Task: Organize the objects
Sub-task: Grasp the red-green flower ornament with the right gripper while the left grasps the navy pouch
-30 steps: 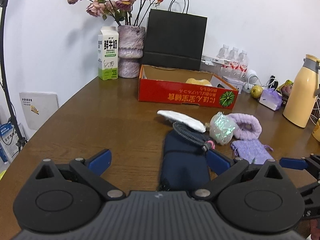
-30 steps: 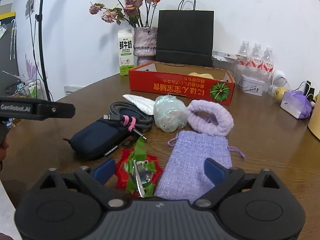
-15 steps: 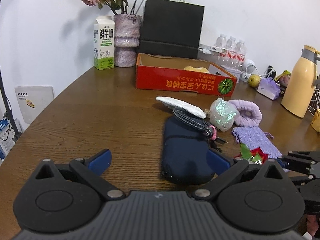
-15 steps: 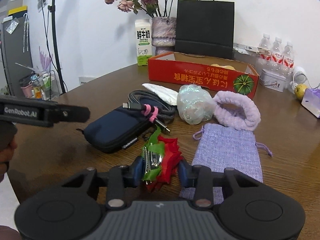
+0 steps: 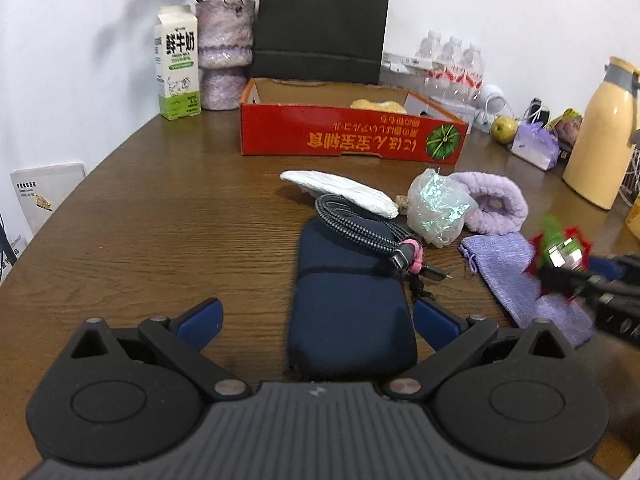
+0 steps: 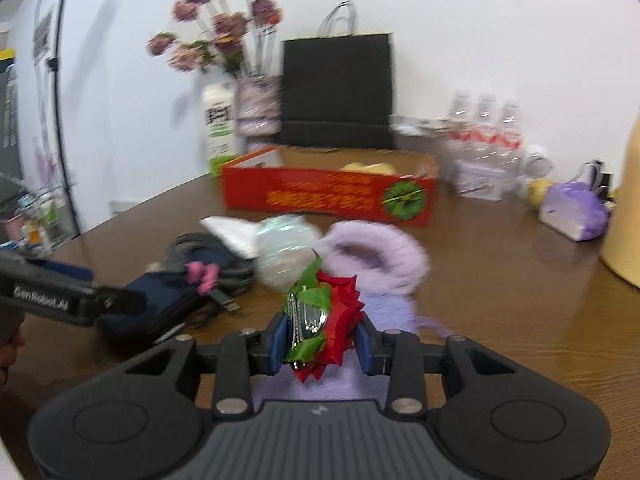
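My right gripper (image 6: 320, 344) is shut on a red rose hair clip (image 6: 324, 320) with green leaves and holds it above the lilac drawstring pouch (image 6: 388, 308); the same clip (image 5: 560, 248) shows at the right in the left wrist view. My left gripper (image 5: 316, 320) stands open, its blue pads on either side of the near end of a navy zip case (image 5: 348, 300) without touching it. A coiled braided cable (image 5: 360, 228) with a pink tie lies on the case. The red cardboard box (image 5: 344, 140) sits behind.
Around the case lie a white folded cloth (image 5: 340, 192), an iridescent plastic bundle (image 5: 436, 208) and a lilac fluffy headband (image 5: 496, 204). A milk carton (image 5: 176, 68), flower vase (image 5: 226, 52), black paper bag (image 5: 324, 24), water bottles (image 5: 452, 64) and yellow flask (image 5: 600, 132) line the back.
My right gripper closed on the rose clip and lifted it off the table, moving it forward. My left gripper came down closer over the navy case, still open.
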The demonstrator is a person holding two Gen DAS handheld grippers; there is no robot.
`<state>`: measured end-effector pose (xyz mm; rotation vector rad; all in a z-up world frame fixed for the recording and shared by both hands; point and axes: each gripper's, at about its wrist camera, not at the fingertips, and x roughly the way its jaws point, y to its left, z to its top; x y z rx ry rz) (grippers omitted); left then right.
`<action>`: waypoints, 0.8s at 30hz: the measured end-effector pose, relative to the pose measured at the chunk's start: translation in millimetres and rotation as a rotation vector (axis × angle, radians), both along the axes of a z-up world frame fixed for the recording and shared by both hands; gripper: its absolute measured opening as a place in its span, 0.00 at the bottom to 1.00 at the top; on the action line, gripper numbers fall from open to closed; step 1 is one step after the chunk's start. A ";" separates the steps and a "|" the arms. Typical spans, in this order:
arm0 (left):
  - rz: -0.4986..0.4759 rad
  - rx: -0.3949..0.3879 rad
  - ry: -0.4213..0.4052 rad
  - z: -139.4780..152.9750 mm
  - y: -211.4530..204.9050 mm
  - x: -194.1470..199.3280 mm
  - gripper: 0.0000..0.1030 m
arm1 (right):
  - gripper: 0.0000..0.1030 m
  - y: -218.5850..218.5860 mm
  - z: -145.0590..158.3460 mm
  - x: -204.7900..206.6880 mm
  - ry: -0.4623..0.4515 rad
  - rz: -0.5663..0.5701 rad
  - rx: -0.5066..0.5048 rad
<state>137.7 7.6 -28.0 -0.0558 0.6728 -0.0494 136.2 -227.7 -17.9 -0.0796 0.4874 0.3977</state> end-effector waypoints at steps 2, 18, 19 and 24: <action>-0.002 0.003 0.017 -2.7 -4.7 9.6 1.00 | 0.33 -9.7 -0.2 7.6 -0.011 -0.032 -0.002; 0.055 0.045 0.029 -21.5 -24.7 46.8 0.92 | 0.33 -13.5 -10.1 19.8 -0.031 -0.050 -0.028; 0.043 0.039 0.020 -19.9 -25.4 44.9 0.77 | 0.33 -13.3 -9.9 19.5 -0.031 -0.048 -0.028; 0.038 0.022 0.001 -16.1 -23.3 35.2 0.66 | 0.33 -15.1 -9.4 19.1 -0.027 -0.051 -0.021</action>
